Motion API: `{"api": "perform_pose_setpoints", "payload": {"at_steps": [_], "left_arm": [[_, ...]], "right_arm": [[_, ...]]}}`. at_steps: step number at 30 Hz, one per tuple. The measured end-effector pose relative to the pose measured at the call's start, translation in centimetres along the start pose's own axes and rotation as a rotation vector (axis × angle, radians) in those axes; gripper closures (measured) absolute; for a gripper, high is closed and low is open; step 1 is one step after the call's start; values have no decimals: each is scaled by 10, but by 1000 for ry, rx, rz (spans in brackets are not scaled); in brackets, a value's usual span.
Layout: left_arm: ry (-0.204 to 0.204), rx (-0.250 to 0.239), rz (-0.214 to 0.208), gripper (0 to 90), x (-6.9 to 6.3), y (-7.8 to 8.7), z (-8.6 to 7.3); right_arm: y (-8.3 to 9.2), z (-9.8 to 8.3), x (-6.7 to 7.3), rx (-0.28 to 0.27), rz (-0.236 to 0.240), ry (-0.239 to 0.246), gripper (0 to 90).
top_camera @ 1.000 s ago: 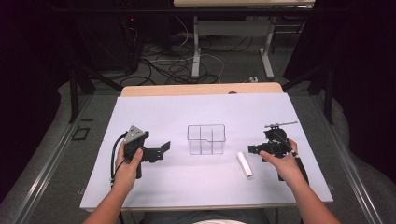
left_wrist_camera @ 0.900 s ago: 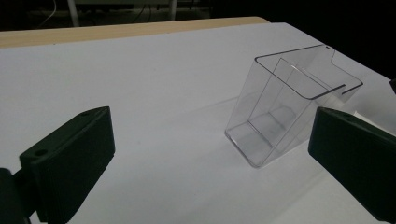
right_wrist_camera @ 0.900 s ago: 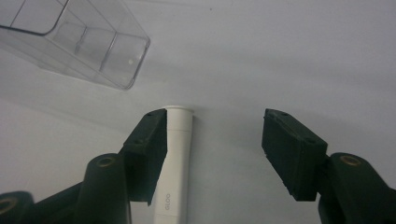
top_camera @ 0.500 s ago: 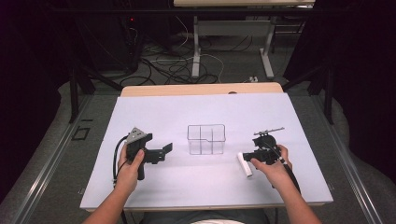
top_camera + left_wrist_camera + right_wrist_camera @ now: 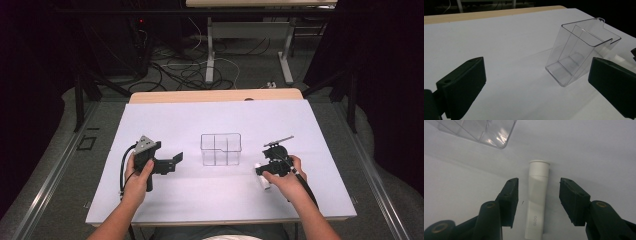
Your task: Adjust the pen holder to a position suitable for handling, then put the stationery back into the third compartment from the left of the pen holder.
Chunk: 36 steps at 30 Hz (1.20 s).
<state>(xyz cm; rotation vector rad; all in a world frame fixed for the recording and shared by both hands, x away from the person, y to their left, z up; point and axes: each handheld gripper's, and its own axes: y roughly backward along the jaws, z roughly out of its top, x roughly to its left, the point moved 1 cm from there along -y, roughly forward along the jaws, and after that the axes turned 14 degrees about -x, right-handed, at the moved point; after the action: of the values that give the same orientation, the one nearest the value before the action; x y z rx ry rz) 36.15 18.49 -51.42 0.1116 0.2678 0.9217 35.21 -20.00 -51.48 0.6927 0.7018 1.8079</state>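
A white tube (image 5: 537,200) lies flat on the white table sheet, and it also shows as a white tube (image 5: 262,178) in the high view. My right gripper (image 5: 538,195) hangs over it with one jaw on each side. The jaws have just been closing, and gaps still show between the pads and the tube. A clear plastic box with dividers (image 5: 221,149) stands at the table's middle, just left of the right gripper (image 5: 264,172). My left gripper (image 5: 176,161) rests on the left, jaws wide open and empty, facing the clear box (image 5: 580,51).
The white sheet (image 5: 170,125) covers the table, with a wooden edge (image 5: 215,95) at the far side. Beyond the table are cables and metal desk legs on a dark floor. A corner of the clear box (image 5: 477,131) sits just ahead of the right gripper.
My right gripper has moved left and down from beside the tube to over it, its jaws narrowing around it. The left gripper and the clear box have stayed put.
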Motion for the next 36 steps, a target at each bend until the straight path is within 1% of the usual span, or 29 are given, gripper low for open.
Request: {"api": "perform_pose_setpoints", "payload": {"at_steps": [1,2,3,4,7,8,9,11,13,14,17,18,19,20,21,22,26,27,28,29,31,33,34,35,36], "left_arm": [[-3,0,1,13,1,1,0],[4,-2,2,13,1,1,0],[-1,2,3,13,2,1,0],[4,2,2,13,2,1,0],[5,3,6,13,3,1,0],[6,2,7,13,3,2,0],[3,-1,9,13,3,2,0],[8,-2,10,13,4,2,0],[1,2,10,13,5,2,0],[7,3,10,13,4,1,-1],[1,4,7,13,4,1,-1],[0,4,7,13,4,1,-1],[0,4,8,13,3,1,-1],[-1,4,8,13,3,1,-1],[3,-1,7,13,3,0,-1],[5,0,7,13,3,0,-1],[-3,9,7,13,3,0,-2],[5,9,7,13,3,0,-2],[-2,11,6,13,3,0,-2],[-3,11,6,13,3,0,-2],[-3,11,7,13,3,0,-2],[-3,11,8,13,4,0,-2],[-2,10,8,13,4,0,-2],[-2,10,8,13,4,0,-2],[-3,10,8,13,3,0,-2]], "right_arm": [[-1,0,0,-2,-2,-2,499],[-1,0,1,7,-10,4,499],[-1,-1,1,13,-14,6,500],[-3,-1,2,18,-21,6,501],[-4,-2,2,28,-23,16,515],[-5,-3,3,32,-20,10,519],[-6,-3,3,32,-25,16,525],[-7,-3,3,38,-26,12,532],[-8,-3,4,46,-36,8,539],[-8,-3,4,50,-38,5,545],[-9,-3,3,59,-33,1,551],[-9,-3,4,74,-42,-10,551],[-10,-3,4,72,-42,-2,551],[-10,-3,4,77,-39,-4,551],[-12,-3,3,66,-33,-5,551],[-12,-3,3,85,-37,-4,551],[-14,-5,3,105,-41,-4,550],[-15,-5,3,111,-43,1,551],[-16,-6,3,116,-40,-1,551],[-17,-7,4,111,-40,-18,551],[-18,-8,3,112,-33,-5,556],[-19,-8,4,114,-32,-8,568],[-21,-10,3,99,-28,-11,577],[-22,-11,3,76,-13,-16,585],[-20,-10,3,125,-38,-8,592]]}}
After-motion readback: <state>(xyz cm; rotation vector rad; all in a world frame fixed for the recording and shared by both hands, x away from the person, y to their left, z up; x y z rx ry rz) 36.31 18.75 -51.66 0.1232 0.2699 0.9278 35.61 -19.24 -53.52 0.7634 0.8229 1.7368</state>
